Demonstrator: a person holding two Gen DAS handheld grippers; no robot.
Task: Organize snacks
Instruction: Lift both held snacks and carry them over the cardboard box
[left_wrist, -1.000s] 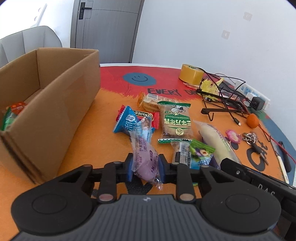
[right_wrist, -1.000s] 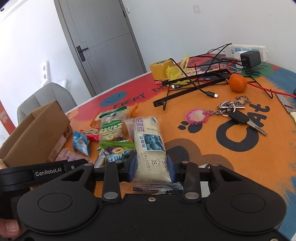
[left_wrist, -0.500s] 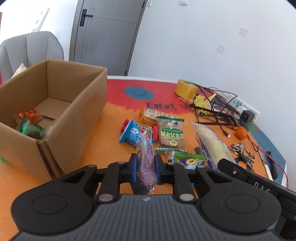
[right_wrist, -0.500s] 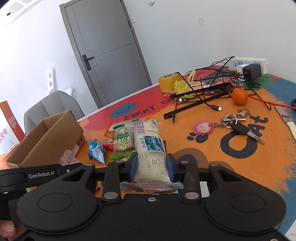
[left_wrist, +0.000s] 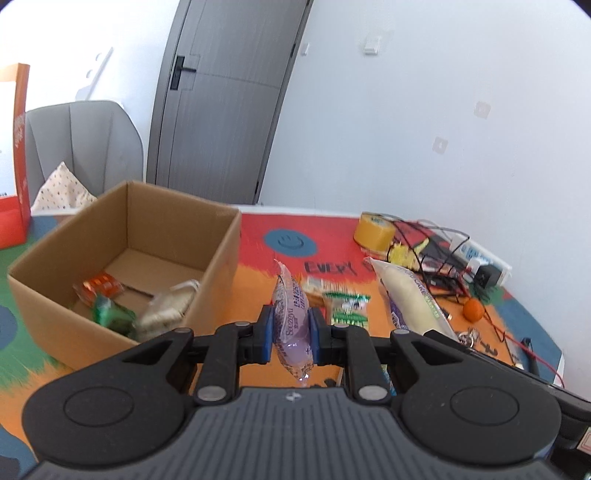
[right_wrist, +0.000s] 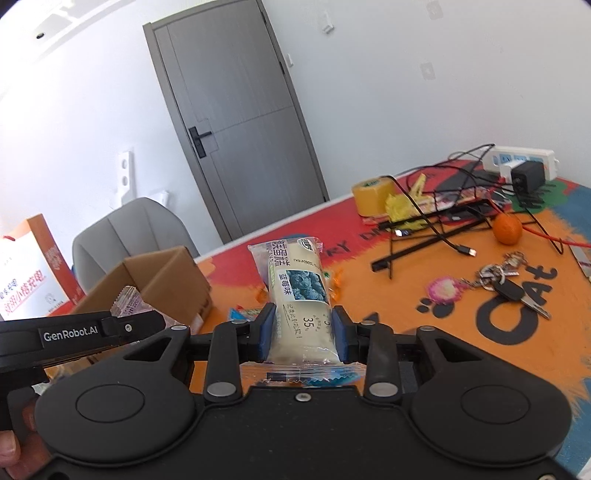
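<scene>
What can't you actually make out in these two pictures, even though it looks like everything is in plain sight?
- Left wrist view: snacks inside the cardboard box are motion-blurred; their labels cannot be read.
- Left wrist view: the left gripper and its purple packet cover the snacks lying behind them on the table.
- Right wrist view: the right gripper and its blueberry cake pack hide most of the loose snacks.
- Right wrist view: the box interior is hidden by its own wall.
</scene>
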